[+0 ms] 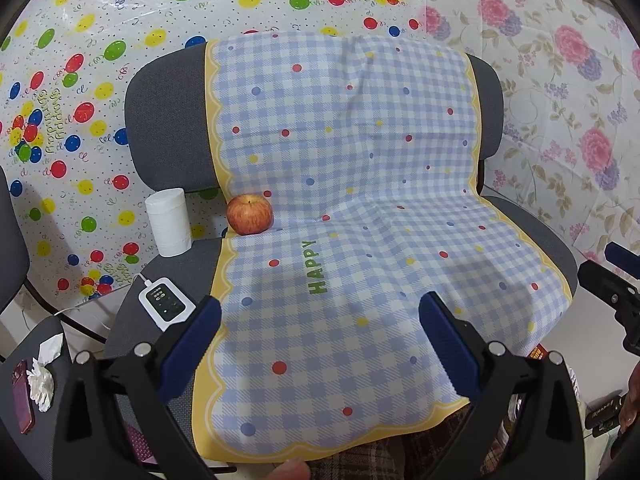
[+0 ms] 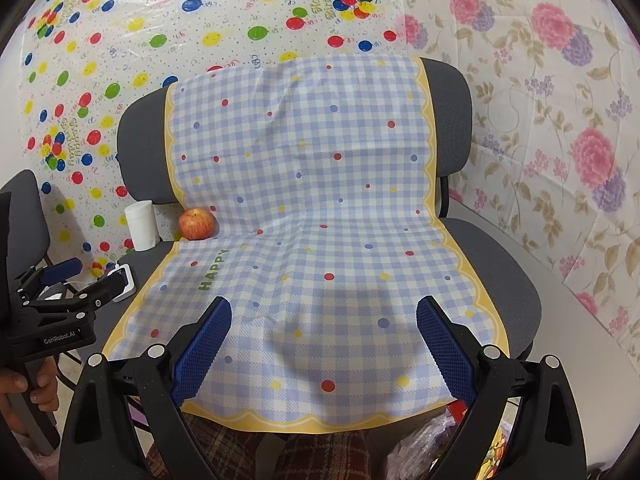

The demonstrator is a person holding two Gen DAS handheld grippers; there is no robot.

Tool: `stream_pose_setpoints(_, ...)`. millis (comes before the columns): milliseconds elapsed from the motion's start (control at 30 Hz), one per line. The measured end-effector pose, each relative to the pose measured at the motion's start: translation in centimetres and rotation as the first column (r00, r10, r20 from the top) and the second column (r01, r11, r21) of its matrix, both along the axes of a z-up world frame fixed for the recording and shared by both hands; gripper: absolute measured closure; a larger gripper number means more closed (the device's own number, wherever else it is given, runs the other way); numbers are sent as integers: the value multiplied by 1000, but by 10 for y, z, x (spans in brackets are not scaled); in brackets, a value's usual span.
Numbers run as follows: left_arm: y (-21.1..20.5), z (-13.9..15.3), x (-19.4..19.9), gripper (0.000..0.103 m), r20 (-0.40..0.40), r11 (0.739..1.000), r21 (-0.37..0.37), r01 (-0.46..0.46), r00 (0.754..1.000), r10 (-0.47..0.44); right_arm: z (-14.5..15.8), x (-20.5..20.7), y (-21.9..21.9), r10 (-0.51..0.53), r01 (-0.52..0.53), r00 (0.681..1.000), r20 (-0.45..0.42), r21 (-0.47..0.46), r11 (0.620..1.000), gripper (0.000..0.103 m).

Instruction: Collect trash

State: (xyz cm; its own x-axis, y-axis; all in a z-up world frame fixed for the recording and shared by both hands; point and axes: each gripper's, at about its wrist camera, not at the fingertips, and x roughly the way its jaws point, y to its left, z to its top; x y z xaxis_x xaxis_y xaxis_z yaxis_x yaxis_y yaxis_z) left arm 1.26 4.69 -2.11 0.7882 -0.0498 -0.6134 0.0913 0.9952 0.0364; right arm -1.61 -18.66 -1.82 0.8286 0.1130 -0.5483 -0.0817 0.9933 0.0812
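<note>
Both open, the left gripper (image 1: 320, 320) and right gripper (image 2: 324, 320) cut off the cloth's (image 1: 360, 200) front edge.

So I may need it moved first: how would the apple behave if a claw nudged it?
The apple looks round and smooth, so it would probably roll rather than slide. It sits on the cloth at the seat's back crease, which may check it. It likely feels firm and fairly heavy.
</note>
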Motion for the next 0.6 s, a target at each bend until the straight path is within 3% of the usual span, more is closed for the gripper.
stream_pose_setpoints(600,-1,-1,-1,7,-2,1000,-3,-1,1000,1,-4,-2,-3,-7,7,1000,-1,6,1000,10)
